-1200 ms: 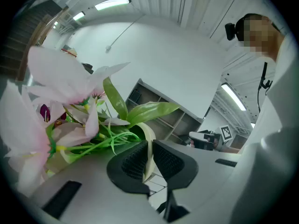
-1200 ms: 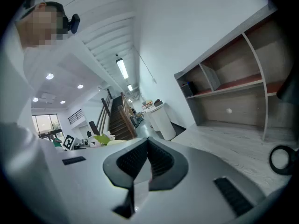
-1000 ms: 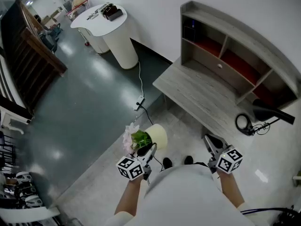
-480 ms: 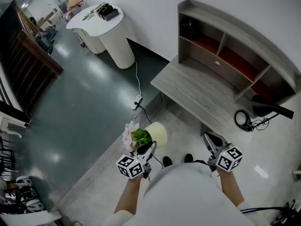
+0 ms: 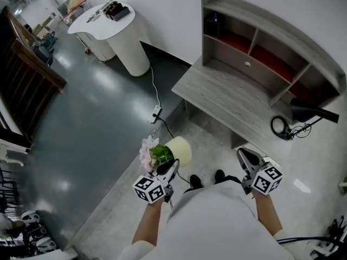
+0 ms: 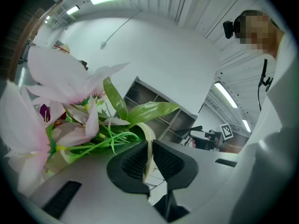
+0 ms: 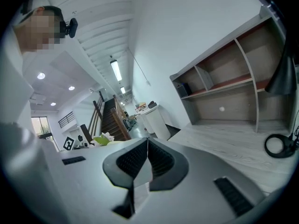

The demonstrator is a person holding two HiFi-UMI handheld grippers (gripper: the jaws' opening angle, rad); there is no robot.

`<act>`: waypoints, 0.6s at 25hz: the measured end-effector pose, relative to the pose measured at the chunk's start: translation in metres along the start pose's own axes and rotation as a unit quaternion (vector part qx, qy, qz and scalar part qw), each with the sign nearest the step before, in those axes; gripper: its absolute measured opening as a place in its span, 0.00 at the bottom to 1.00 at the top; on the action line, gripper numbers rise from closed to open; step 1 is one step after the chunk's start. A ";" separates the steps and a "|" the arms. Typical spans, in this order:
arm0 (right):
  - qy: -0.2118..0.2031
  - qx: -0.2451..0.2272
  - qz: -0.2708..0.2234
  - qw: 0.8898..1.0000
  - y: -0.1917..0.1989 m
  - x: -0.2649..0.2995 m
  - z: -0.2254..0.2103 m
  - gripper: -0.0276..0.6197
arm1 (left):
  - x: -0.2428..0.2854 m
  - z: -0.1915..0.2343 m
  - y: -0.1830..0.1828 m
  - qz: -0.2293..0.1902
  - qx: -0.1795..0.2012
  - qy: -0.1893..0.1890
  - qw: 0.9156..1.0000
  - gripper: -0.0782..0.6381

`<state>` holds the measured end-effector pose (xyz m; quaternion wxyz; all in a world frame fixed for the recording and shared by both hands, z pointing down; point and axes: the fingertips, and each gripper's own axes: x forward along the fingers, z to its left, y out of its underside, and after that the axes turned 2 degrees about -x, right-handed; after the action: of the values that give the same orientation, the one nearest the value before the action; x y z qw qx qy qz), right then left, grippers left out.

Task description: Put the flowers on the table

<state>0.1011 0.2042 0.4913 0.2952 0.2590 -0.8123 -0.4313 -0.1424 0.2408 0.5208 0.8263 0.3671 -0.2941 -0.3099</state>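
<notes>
Forearms [image 5: 147, 227] extend forward; left hand-held gripper [image 5: 173, 167] pinches flowers [image 5: 148, 151], right hand-held gripper [image 5: 240, 154] pressed together.

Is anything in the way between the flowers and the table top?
Nothing visible. The flowers, held by the left gripper, face open floor up to the table, whose middle is bare. A lamp and a black ring sit at its right end.

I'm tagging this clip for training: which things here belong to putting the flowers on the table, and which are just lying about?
Job: pink flowers in a pale yellow pot, left gripper clamped on its rim, grey wooden table.
Lying about: black desk lamp, white power strip, white rounded counter, shut empty right gripper.
</notes>
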 end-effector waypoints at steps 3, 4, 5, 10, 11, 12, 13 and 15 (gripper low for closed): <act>0.011 0.001 0.000 1.000 0.008 -0.002 0.006 0.07 | -0.006 0.008 -0.001 0.007 0.008 0.006 1.000 0.18; 0.014 0.002 0.000 1.000 0.010 -0.002 0.007 0.07 | -0.007 0.011 -0.002 0.008 0.009 0.007 1.000 0.18; 0.016 0.002 0.001 1.000 0.012 -0.003 0.008 0.07 | -0.008 0.014 -0.002 0.009 0.010 0.007 1.000 0.18; 0.021 -0.002 0.001 1.000 0.007 0.001 0.006 0.07 | -0.003 0.025 -0.006 0.009 0.007 0.006 1.000 0.18; 0.021 -0.001 0.000 1.000 0.005 0.003 0.004 0.07 | 0.001 0.026 -0.007 0.011 0.006 0.006 1.000 0.18; 0.021 -0.001 -0.001 1.000 0.003 0.006 0.001 0.07 | 0.005 0.027 -0.008 0.013 0.006 0.007 1.000 0.18; 0.019 0.001 -0.003 1.000 0.000 0.009 -0.003 0.07 | 0.010 0.027 -0.008 0.016 0.006 0.007 1.000 0.18; 0.015 0.005 -0.005 1.000 -0.004 0.017 -0.012 0.07 | 0.021 0.030 -0.010 0.020 0.006 0.005 1.000 0.18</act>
<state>0.0985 0.1847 0.4978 0.3038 0.2713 -0.8084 -0.4249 -0.1533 0.2074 0.5349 0.8316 0.3678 -0.2988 -0.2897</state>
